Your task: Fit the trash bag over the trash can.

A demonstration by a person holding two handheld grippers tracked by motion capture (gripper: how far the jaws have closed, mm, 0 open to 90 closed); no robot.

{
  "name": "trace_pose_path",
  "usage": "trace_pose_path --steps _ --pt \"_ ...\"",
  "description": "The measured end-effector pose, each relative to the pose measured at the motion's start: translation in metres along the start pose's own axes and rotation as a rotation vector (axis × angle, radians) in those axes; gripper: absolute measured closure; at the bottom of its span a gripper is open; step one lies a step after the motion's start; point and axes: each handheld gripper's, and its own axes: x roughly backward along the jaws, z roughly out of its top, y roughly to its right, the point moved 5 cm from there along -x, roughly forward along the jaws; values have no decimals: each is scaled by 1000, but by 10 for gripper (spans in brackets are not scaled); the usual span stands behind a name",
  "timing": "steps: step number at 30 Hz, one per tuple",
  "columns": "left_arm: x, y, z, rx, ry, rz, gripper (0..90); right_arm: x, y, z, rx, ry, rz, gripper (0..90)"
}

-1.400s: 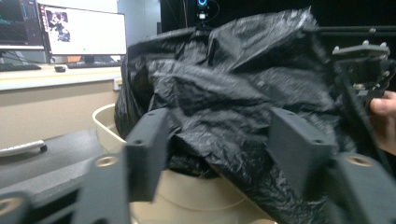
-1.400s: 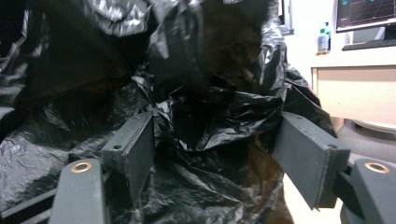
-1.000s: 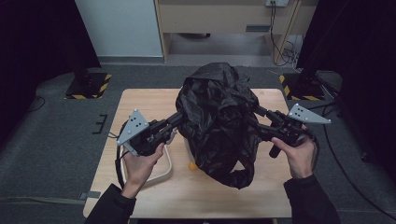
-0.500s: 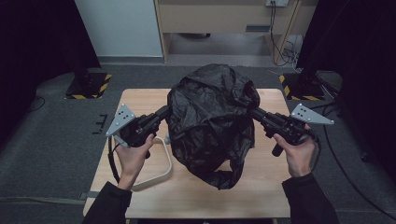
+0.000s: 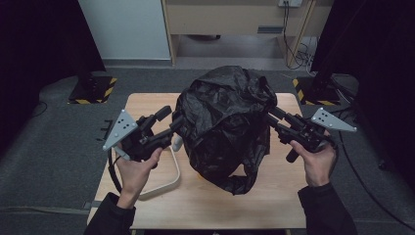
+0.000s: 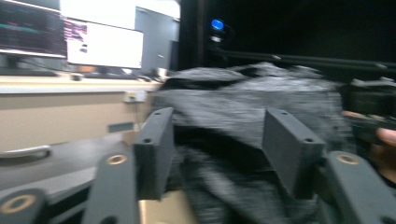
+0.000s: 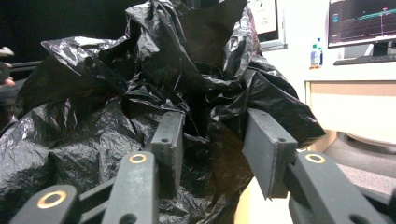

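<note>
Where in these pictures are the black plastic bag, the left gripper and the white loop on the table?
black plastic bag (image 5: pixel 222 122), high view, on its crumpled front face.
left gripper (image 5: pixel 175 117), high view, midway between its fingertips.
white loop (image 5: pixel 172 176), high view, on its curved right side.

No legible text; monitor (image 7: pixel 362 21) screens too blurred to read.

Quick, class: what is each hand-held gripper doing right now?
Left hand-held gripper: open, jaws just opened, black bag between them.
Right hand-held gripper: open against the bag.
</note>
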Motion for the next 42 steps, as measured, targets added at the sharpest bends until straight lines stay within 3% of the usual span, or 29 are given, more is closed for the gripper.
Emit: trace_pose_path --steps 5,6,7,11,13,15,17,19,21,26,27,33,38,42 --pt "-13 28 -9 -10 -70 -64 290 0 -1 1 3 0 1 549" --pt "-13 28 -9 -10 -70 -64 274 0 -1 1 3 0 1 549" --pt "-15 37 -11 -29 -80 -61 251 1 -1 2 6 1 -3 549" --pt "-18 48 -15 -85 -98 -30 214 2 0 3 6 7 -8 549" --pt "-20 49 -19 -137 -116 6 252 3 0 4 5 10 -10 542" --pt "-20 47 -21 -142 -121 22 308 3 0 5 5 11 -11 531" --pt "-20 43 -22 -186 -108 39 452 3 0 5 6 11 -13 520" --pt "-17 36 -22 -166 -107 46 595 3 1 5 8 11 -18 499" --pt "-14 29 -21 -130 -104 46 679 3 3 5 15 12 -26 472" --pt "-8 13 -14 -71 -65 47 810 2 7 4 44 15 -52 397" --pt "-6 4 -10 -30 -45 52 819 2 9 4 51 15 -55 388" --pt "1 -26 -3 35 -25 85 833 2 13 4 83 7 -85 350" --pt "-2 -36 -5 49 -28 77 797 -2 14 7 86 12 -80 326" --pt "-14 -42 1 39 -21 58 790 -20 23 10 105 1 -72 320"
